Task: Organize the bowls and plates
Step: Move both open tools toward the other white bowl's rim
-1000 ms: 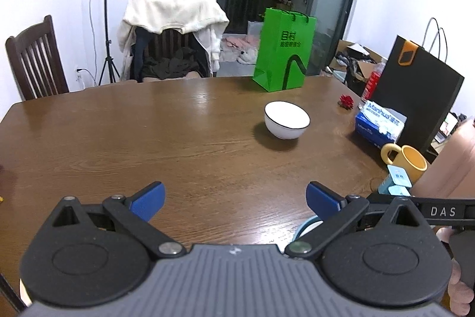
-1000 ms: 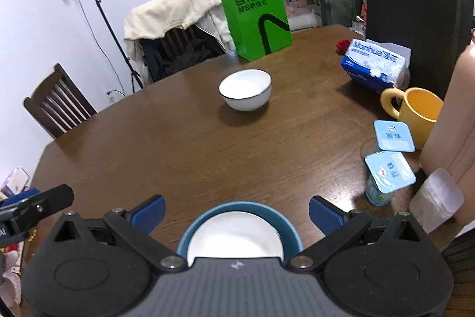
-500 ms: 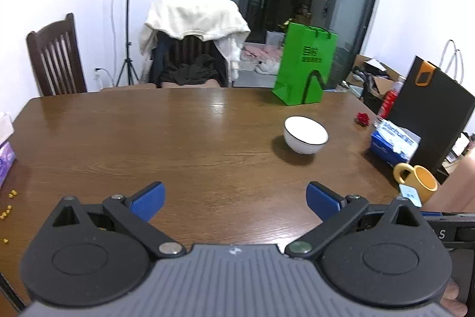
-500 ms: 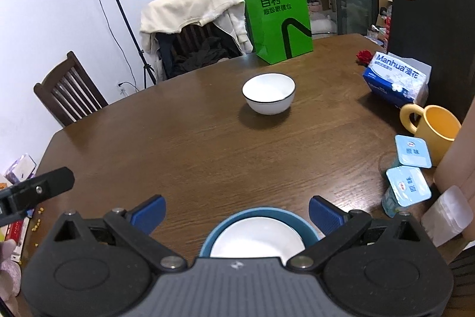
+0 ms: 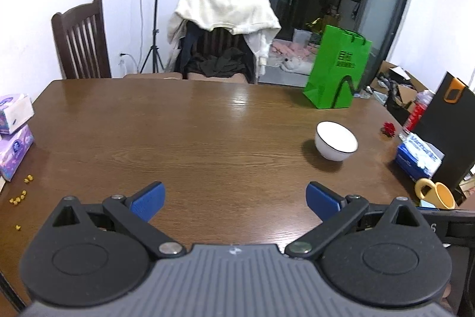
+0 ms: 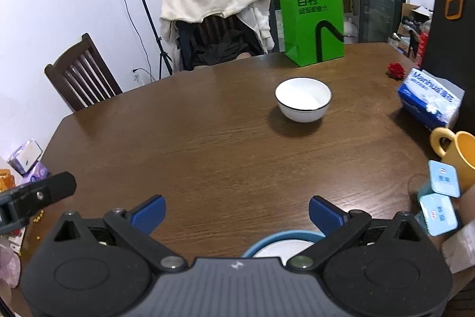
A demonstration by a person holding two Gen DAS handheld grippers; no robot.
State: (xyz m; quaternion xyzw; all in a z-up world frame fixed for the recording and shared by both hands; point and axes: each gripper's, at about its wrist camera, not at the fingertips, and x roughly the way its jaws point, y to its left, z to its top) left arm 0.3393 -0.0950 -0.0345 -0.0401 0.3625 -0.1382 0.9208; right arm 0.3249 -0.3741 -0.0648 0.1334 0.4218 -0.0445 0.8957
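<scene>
1. The right claw was spread and empty; a blue-rimmed plate lay just beneath it.
2. The left claw was likewise spread over bare worktop.
3. The white bowl sat ahead, slightly right; the right claw looked nearer.
4. Beyond, right, a tissue pack read "Manhua".

Left tongs gape empty above the table, white bowl far right.
</scene>
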